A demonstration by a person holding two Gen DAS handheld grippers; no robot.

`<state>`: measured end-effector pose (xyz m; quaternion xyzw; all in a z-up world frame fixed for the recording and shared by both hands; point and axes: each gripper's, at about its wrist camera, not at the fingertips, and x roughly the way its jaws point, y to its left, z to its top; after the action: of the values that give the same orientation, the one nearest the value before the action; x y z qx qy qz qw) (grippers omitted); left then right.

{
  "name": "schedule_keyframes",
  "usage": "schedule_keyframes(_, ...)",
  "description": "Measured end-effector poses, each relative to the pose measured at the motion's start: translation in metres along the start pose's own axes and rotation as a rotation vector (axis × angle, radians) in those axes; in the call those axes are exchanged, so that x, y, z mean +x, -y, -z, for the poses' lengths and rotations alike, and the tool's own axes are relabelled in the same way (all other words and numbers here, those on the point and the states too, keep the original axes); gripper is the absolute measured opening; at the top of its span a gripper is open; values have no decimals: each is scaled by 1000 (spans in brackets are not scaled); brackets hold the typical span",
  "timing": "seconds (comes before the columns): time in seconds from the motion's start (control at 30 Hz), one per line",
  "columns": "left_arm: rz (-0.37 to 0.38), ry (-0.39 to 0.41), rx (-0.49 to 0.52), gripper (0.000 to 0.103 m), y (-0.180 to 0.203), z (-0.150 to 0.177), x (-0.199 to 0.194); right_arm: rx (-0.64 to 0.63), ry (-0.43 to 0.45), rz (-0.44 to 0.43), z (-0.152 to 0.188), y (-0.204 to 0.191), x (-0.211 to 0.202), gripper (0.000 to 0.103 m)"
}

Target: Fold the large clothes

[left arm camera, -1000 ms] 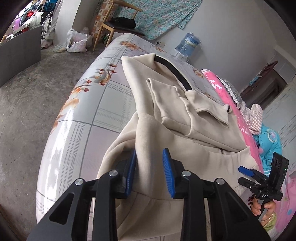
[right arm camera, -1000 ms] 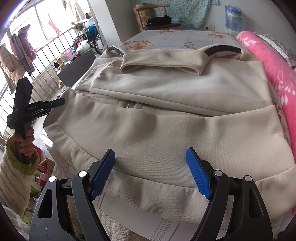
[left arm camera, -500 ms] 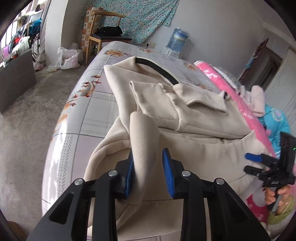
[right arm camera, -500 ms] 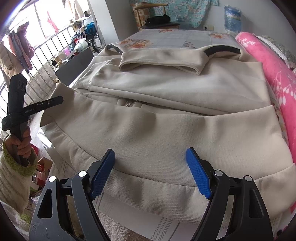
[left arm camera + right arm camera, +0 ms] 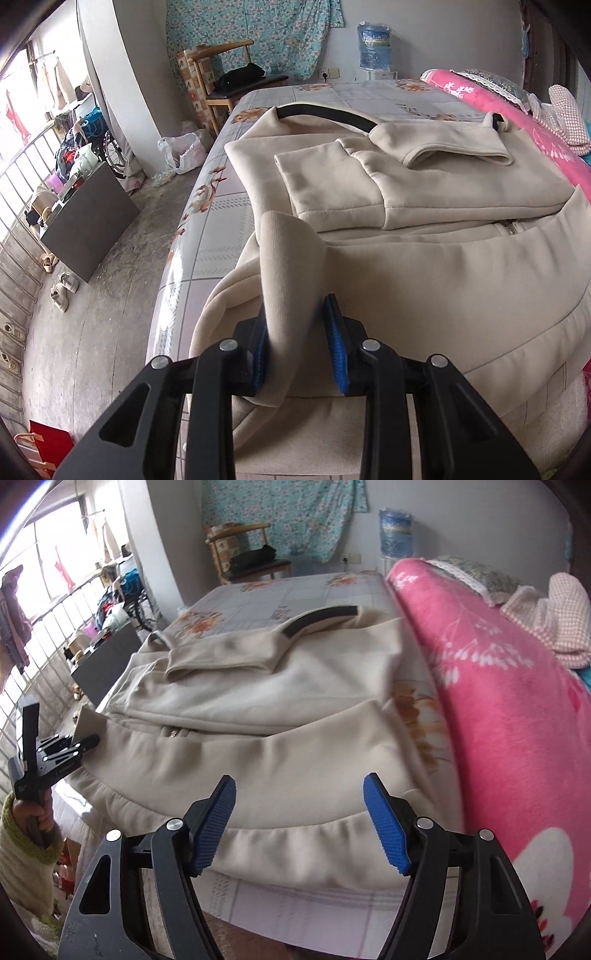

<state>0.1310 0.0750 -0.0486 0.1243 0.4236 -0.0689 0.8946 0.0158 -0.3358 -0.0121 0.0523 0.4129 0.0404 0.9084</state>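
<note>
The left hand-held gripper (image 5: 298,341) pinches cloth, while the right hand-held gripper's (image 5: 300,821) empty jaws are closing.

A cream fleece jacket (image 5: 424,266) lies spread on the bed, 2 sleeves folded across its chest and a dark-lined collar at 12 o'clock. Its ribbed hem corner at 6 o'clock stands lifted into a fold; the zip seems partly open.

We see the cream jacket (image 5: 424,280) hiding the bed's (image 5: 210,251) near edge; its hem corner vanishes between the left hand-held gripper's (image 5: 295,343) pads.
</note>
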Motion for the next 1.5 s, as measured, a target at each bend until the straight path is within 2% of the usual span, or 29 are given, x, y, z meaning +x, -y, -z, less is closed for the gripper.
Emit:
schedule_keyframes(0.13, -4, -6, -8, 27, 2, 0, 0, 75, -2, -1, -15, 30, 11, 48)
schedule_keyframes(0.23, -6, -9, -12, 27, 3, 0, -1, 116, -22, -7, -24, 43, 25, 43)
schedule_keyframes(0.47, -12, -17, -14, 27, 4, -2, 0, 113, -83, 10, -25, 50, 47, 40)
schedule_keyframes(0.67, -15, -28, -3, 27, 6, -3, 0, 72, -105, 2, -8, 46, 31, 39)
schedule_keyframes(0.87, -22, -40, -11, 27, 7, -5, 1, 43, -125, -6, -15, 45, 33, 28)
schedule_keyframes(0.97, -27, -45, -15, 27, 8, -5, 0, 32, -136, -7, -22, 43, 44, 27)
schedule_keyframes(1.17, -23, -57, -28, 27, 7, -6, -1, 13, -159, 19, -26, 40, 52, 27)
schedule_keyframes(1.5, -14, -66, -37, 27, 3, -7, 0, -110, -182, 132, -23, 18, 54, 24)
